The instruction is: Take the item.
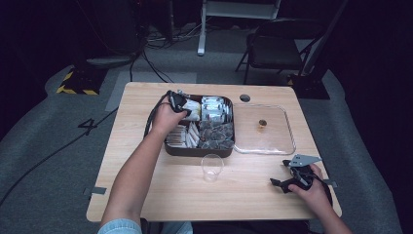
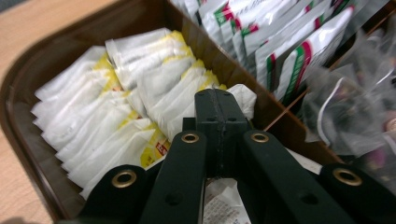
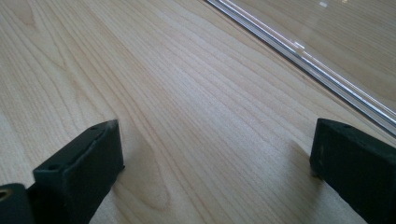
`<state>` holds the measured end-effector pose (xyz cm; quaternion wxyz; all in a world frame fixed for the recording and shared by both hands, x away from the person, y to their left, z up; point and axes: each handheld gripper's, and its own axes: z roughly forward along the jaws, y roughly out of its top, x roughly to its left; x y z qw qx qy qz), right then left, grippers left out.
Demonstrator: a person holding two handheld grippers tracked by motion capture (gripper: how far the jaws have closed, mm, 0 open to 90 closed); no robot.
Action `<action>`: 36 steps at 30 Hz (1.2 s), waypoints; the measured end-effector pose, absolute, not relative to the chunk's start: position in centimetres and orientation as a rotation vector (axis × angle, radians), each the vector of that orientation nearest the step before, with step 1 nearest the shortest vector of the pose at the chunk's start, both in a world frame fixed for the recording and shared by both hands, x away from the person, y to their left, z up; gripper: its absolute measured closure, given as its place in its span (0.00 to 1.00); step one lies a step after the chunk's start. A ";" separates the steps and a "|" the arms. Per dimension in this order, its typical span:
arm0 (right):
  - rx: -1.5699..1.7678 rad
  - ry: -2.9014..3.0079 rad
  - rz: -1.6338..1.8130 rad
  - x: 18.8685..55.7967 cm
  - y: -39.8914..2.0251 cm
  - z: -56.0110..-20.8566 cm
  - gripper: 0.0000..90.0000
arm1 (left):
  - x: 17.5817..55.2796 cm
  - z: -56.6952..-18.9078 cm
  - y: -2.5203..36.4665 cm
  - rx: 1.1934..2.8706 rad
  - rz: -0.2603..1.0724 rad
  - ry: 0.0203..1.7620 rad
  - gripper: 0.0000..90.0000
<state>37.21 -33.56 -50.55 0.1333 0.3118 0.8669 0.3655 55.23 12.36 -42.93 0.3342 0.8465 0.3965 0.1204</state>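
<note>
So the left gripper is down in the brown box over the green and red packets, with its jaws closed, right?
Not quite. The left gripper is in the brown box with jaws closed, but over the white and yellow packets; the left gripper view shows it.

A large black "4" is marked on the grey floor (image 1: pixel 58 146) beyond the table's left edge. Print on the sachets (image 2: pixel 280 42) is too blurred to read.

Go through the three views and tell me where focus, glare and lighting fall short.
High view: table lit, surroundings nearly black. Left gripper view: yellow-and-white sachets fairly sharp, clear packets at the right blurred, jaws soft. Right gripper view: wood grain crisp, bright glare streaks along the clear lid's edge.
</note>
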 end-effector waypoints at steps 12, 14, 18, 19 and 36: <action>0.905 2.514 1.060 37.2 -33.6 -50.6 0.03 | 53.5 -39.7 13.1 2.101 0.340 0.989 1.00; 0.904 2.514 1.060 37.2 -33.6 -50.6 0.03 | 53.0 -39.1 13.2 2.088 0.336 0.977 1.00; 0.904 2.514 1.060 37.2 -33.6 -50.6 0.03 | 51.9 -38.1 13.2 2.063 0.321 0.957 1.00; 0.904 2.514 1.060 37.2 -33.6 -50.6 0.03 | 51.5 -37.9 13.2 2.056 0.324 0.948 1.00; 0.904 2.514 1.060 37.2 -33.5 -50.6 0.03 | 43.0 -34.8 12.2 2.024 0.323 0.797 1.00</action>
